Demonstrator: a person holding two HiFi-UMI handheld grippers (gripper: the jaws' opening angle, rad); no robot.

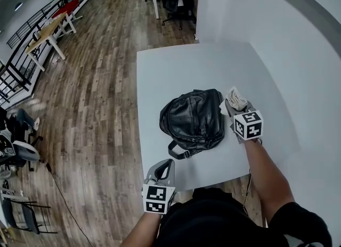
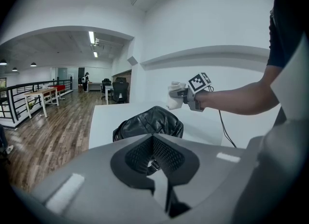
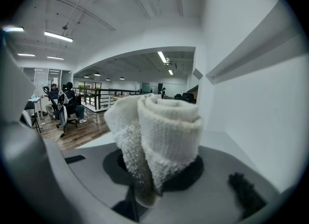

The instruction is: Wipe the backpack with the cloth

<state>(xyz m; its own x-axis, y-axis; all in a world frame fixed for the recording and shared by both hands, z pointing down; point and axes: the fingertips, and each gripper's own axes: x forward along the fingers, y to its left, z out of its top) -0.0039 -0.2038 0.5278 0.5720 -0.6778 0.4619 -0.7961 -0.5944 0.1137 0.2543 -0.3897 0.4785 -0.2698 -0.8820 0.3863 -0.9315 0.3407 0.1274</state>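
White table [image 1: 176,70], black backpack [image 1: 193,119] lying mid-table. My right gripper [image 1: 235,107] is clamped on the rolled cloth [image 3: 161,136], just right of the bag. Left gripper [image 1: 162,170] is closed and empty at the near edge. Step, I judge: approach. Next I need the cloth moved left onto the leather. The right gripper view misses the bag; the left gripper view shows it.

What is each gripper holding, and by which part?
Right gripper: the rolled white cloth, pinched at its lower end, the roll standing out past the jaws. Left gripper: nothing, jaws together.
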